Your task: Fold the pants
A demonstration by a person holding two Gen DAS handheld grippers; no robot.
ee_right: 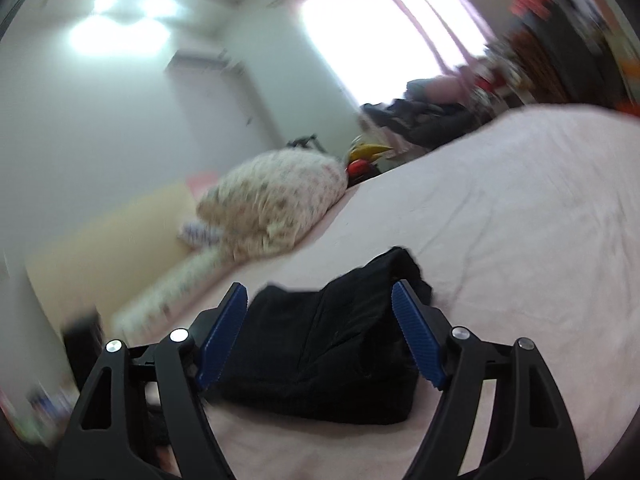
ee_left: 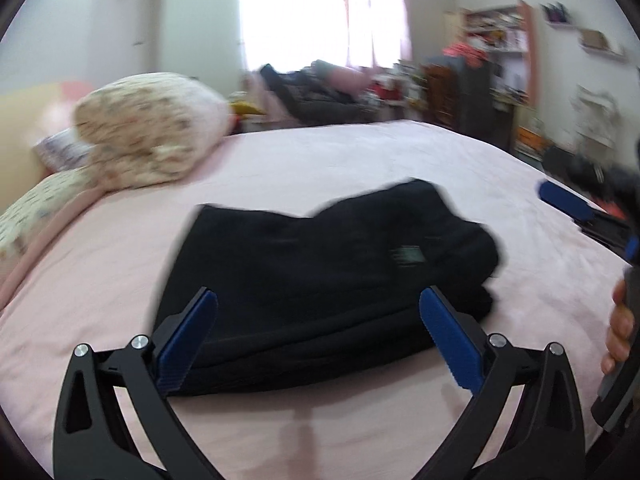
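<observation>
On pink bed (ee_left: 360, 152), folded black pants (ee_left: 320, 264), floral pillow (ee_left: 152, 136) beyond, both tools (ee_left: 318, 304) (ee_right: 319, 300) spread wide, empty

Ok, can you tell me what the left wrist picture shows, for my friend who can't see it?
Black pants, folded into a thick bundle, lie on a pink bed, seen between the open blue-padded fingers of the left gripper. A floral pillow sits at the back left under a bright window, and the right gripper shows at the right edge.

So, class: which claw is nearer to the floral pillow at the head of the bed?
Left. The left claw sits on the side of the folded black pants facing the floral pillow; the right claw is beyond the pants' far side.
</observation>
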